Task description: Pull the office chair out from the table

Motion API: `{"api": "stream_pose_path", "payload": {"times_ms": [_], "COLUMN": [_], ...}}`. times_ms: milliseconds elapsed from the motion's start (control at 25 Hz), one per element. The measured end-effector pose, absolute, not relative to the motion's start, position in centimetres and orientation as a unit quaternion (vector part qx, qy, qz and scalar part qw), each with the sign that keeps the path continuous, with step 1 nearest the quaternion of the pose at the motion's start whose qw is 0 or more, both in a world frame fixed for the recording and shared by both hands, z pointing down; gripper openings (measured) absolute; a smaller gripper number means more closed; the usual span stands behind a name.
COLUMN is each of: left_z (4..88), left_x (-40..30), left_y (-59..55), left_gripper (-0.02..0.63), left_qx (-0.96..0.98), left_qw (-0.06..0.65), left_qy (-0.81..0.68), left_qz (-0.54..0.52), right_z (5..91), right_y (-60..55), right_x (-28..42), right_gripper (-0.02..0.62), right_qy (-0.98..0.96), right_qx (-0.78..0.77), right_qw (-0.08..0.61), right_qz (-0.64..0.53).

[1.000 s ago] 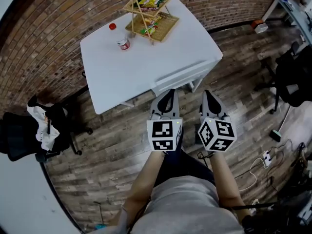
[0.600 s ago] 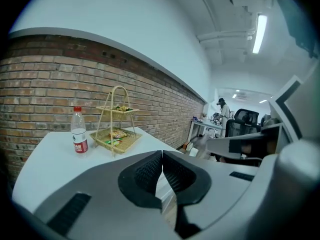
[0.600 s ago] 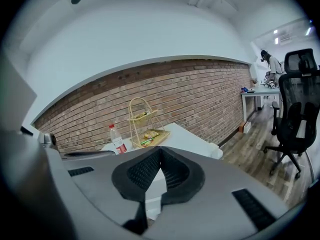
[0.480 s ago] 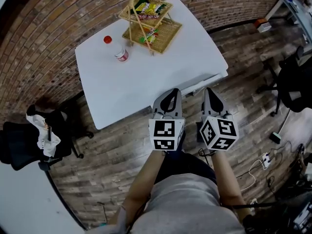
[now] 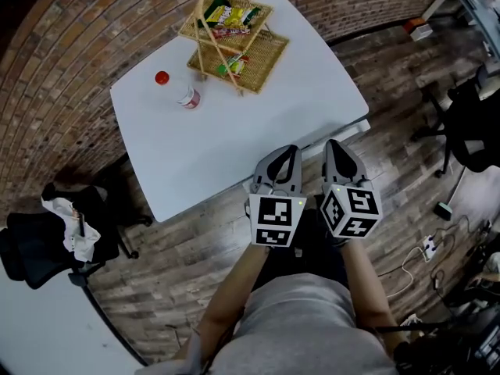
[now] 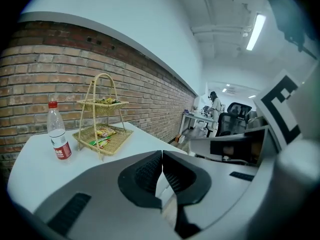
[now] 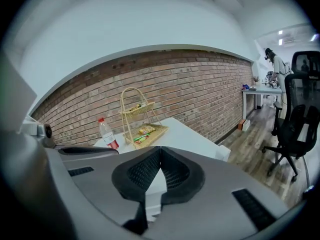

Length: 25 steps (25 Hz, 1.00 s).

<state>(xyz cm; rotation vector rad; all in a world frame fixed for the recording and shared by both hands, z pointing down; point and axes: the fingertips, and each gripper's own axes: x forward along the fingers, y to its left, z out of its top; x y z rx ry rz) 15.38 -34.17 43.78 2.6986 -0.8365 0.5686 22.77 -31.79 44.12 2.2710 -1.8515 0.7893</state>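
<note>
A black office chair (image 5: pixel 47 244) with a white cloth draped on it stands on the wood floor by the white table's (image 5: pixel 234 139) near-left corner, far left of both grippers. My left gripper (image 5: pixel 292 150) and right gripper (image 5: pixel 333 144) are side by side, their tips over the table's near edge. The left gripper view has its jaws (image 6: pixel 162 155) pressed together with nothing between them. The right gripper's jaws (image 7: pixel 160 150) are likewise shut and empty. Both point across the tabletop toward the brick wall.
On the table stand a two-tier wicker basket (image 5: pixel 230 33) of snacks and a red-capped bottle (image 5: pixel 176 91). A second black office chair (image 5: pixel 475 123) stands at the right, with cables and a power strip (image 5: pixel 428 250) on the floor. A person (image 7: pixel 276 66) works at a far desk.
Both grippers have moved forward together, from over the floor before the table to its near edge. Both stayed shut.
</note>
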Motion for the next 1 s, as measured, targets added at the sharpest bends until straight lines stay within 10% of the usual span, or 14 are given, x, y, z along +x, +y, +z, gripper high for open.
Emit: {"api": "stream_pose_path", "payload": {"times_ms": [1000], "left_z": [48.2], "left_x": [16.6], "left_y": [-32.5], "left_gripper": [0.017], "left_qx": [0.904], "left_qw": [0.044], "left_qy": [-0.250], "left_qz": [0.345], "right_z": [47.9], "right_y": [-32.3], "right_x": [22.9], "right_gripper": [0.017], "right_qy": [-0.827], "right_qx": [0.396], "right_qw": [0.372], "right_qz": [0.145]}}
